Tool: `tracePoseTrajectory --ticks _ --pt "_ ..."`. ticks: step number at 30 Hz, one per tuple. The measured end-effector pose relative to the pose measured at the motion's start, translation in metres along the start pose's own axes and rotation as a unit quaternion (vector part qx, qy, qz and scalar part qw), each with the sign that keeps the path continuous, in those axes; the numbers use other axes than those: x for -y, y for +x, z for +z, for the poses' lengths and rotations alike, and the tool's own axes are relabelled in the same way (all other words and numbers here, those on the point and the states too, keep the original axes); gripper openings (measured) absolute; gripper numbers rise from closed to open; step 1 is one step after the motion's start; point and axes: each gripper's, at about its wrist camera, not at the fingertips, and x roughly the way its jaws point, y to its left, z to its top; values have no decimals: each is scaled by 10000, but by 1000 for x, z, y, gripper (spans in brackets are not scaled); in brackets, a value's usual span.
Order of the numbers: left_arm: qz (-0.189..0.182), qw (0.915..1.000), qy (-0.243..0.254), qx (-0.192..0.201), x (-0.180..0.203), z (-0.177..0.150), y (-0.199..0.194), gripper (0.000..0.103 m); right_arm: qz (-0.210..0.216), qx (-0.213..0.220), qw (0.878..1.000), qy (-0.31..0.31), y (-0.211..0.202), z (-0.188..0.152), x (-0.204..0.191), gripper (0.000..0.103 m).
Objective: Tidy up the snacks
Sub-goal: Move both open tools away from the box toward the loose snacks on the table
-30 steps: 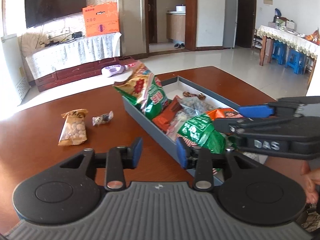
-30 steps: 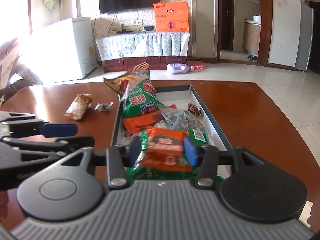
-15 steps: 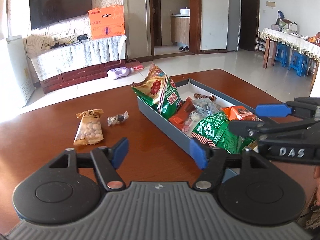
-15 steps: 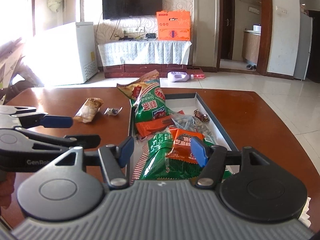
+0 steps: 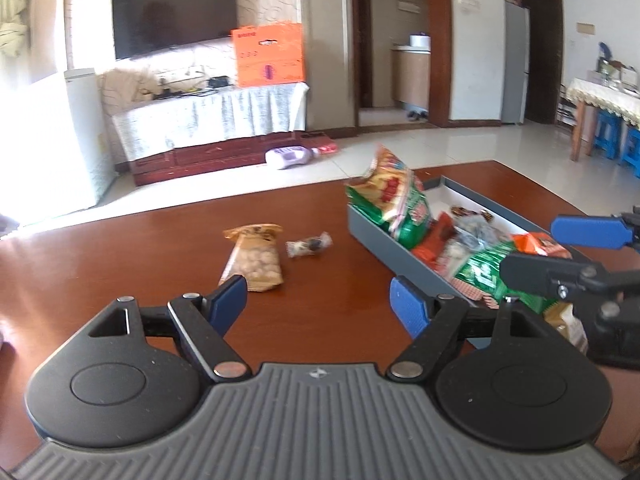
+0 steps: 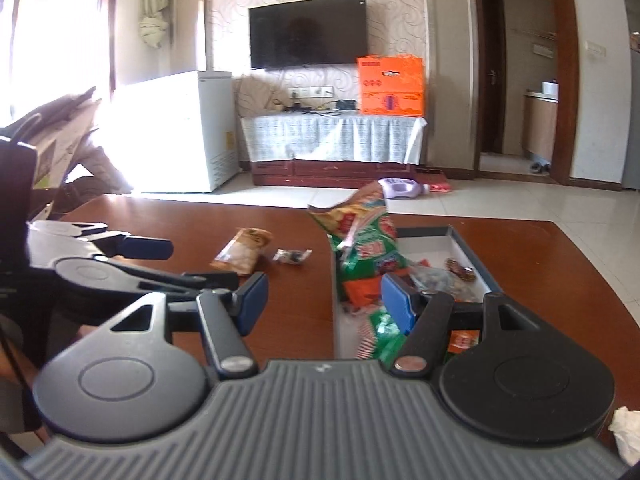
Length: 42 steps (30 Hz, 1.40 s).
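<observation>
My left gripper (image 5: pixel 318 300) has just been opening; both jaws stand apart, empty. The clear packet of pale round snacks (image 5: pixel 253 258) lies on the brown bench at eleven o'clock (outside the grey tray (image 5: pixel 384 240)). A shallow pinch could slide it away.

Snack-filled grey tray (image 5: pixel 384 240), wooden table (image 5: pixel 120 264)

worktop (image 5: pixel 120 264): glossy dark wood; tray (image 5: pixel 384 242): matt grey plastic; snack bags (image 5: pixel 394 200): shiny crinkled foil; fingers (image 5: pixel 228 300): blue ribbed pads on matt black plastic
</observation>
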Motion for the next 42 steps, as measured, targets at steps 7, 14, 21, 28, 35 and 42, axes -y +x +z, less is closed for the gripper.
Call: tracePoseTrajectory --ticks 7,14,21,28,35,42 --pt "421 9987 -250 119 -17 1 -5 82 162 101 9997 -144 8 4 -25 65" --pt "789 9959 -401 173 -35 -1 -7 82 285 226 9988 -343 24 8 -47 65" --pt "986 9941 -448 108 -49 -4 -6 82 389 158 9982 -421 42 9 -53 64" --pt "1118 9925 -498 13 -63 -7 4 82 479 71 9981 -394 55 8 -59 64" --pt "1194 9918 -457 -2 -73 -5 20 82 501 -39 9985 -229 73 11 -59 64" --pt "1172 9923 -399 -65 -76 -3 44 82 308 -351 9981 -399 103 11 -65 63"
